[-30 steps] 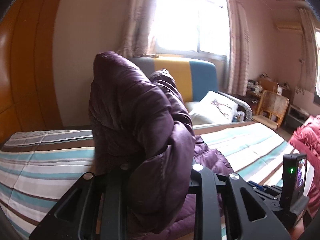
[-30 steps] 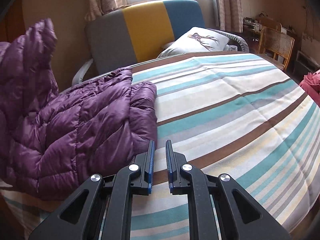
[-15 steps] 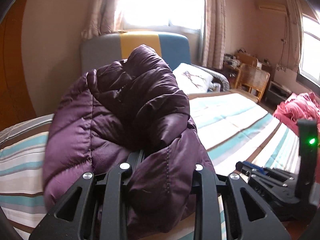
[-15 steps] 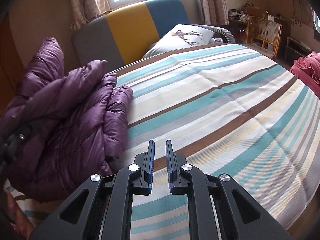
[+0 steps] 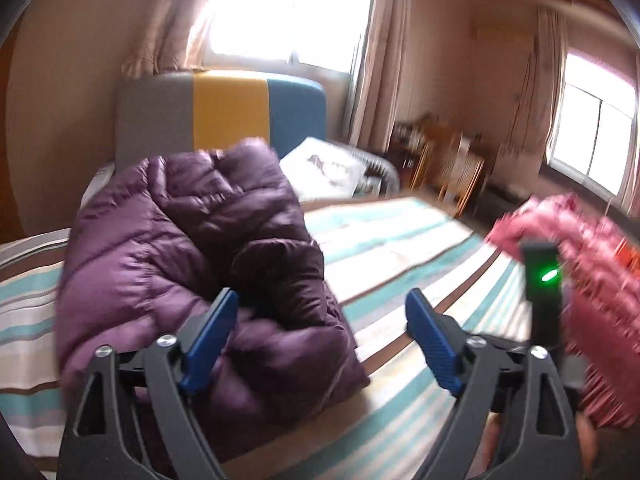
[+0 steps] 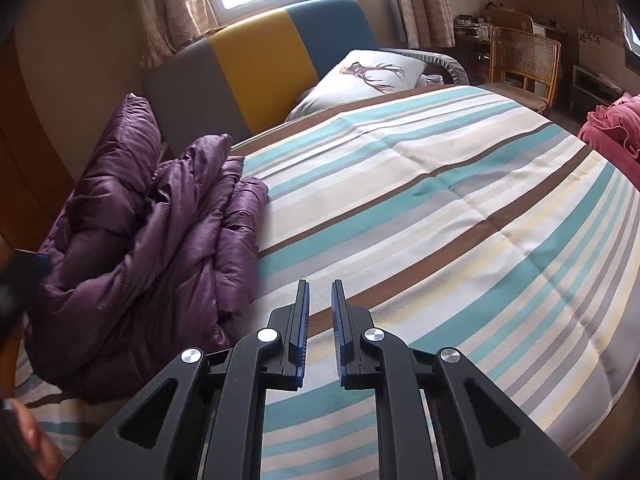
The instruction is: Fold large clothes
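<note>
Daylight pours through the curtained window (image 5: 288, 12) onto a bed spread with a striped sheet (image 6: 460, 208) in teal, cream, grey and brown. Behind the bed stands a headboard (image 6: 260, 68) in grey, yellow and blue panels, and a white pillow (image 6: 368, 76) with a deer print lies just in front of its blue end.

On the side of the sheet nearest the headboard's grey panel sits the purple puffer jacket (image 5: 192, 256), bunched into a thick heap, one padded part sticking upward against the headboard in the right wrist view (image 6: 136, 220).

The left gripper (image 5: 320, 324) hangs over the near edge of the heap with its jaws spread wide; one blue-padded finger overlaps the fabric, the other is out over bare sheet, and nothing is clamped between them.

The right gripper (image 6: 320, 332) is over the sheet just beside the jacket, its jaws drawn to a narrow gap with nothing in it.

Beyond the far side of the bed from the jacket lies a pink cloth (image 5: 584, 264), and a wicker chair (image 6: 524, 64) stands near the pillow's corner.
</note>
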The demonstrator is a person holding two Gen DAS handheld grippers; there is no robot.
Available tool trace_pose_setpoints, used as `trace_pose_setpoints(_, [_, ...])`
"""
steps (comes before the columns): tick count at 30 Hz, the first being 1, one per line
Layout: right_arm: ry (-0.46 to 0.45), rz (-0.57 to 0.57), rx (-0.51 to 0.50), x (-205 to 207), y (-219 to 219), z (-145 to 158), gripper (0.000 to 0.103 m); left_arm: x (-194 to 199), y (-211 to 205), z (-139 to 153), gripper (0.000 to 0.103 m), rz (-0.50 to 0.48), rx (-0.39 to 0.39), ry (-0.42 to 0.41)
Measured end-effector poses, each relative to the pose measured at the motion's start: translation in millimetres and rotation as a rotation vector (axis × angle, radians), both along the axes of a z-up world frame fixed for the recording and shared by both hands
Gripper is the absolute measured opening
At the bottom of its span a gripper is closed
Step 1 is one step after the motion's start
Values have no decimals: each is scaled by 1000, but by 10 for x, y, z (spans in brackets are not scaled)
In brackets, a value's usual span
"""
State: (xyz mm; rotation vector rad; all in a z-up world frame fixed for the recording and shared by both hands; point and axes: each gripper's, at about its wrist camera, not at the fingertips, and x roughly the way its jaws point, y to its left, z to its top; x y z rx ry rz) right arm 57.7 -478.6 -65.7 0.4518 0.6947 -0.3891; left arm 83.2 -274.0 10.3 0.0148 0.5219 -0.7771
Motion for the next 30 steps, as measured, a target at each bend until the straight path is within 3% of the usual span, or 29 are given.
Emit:
trace_pose_setpoints(3, [-13, 20, -1, -18, 50, 66, 11, -28, 340, 138, 90, 57, -79, -13])
trace_pose_setpoints(6, [-34, 40, 12, -28, 109, 140, 11, 87, 788, 184, 92, 215, -144, -23])
trace_pose_setpoints(9, [-66, 67, 15, -16, 197, 266, 11, 398, 1245, 25, 91, 420, -122, 23])
trace_pose_setpoints(11, [-98, 96, 3, 18, 305, 395, 11, 561, 1359, -110, 91, 458, -94, 66])
trace_pose_setpoints(12, [-124, 121, -9, 43, 381, 485, 18, 639, 1361, -185, 89, 450, -66, 98])
trace_pose_setpoints(13, [-143, 137, -17, 65, 437, 551, 41, 717, 1324, -280, 87, 413, -25, 132])
trace_pose_setpoints(14, [-170, 153, -28, 85, 512, 637, 52, 729, 1270, -335, 87, 388, 4, 134])
trace_pose_setpoints(15, [-205, 180, -41, 110, 601, 729, 57, 706, 1201, -356, 87, 379, 36, 111])
trace_pose_setpoints(19, [-192, 310, -148, 340, 997, 921, 39, 679, 1030, -384, 87, 365, 82, 106])
trace_pose_setpoints(24, [-80, 396, -200, 736, 1170, 710, 24, 614, 995, -423, 87, 368, 124, 98])
trace_pose_setpoints(26, [-36, 374, -207, 814, 1103, 589, 20, 583, 1050, -426, 87, 363, 137, 90])
trace_pose_setpoints(30, [-41, 295, -136, 797, 787, 447, 18, 572, 1018, -443, 88, 340, 164, 91])
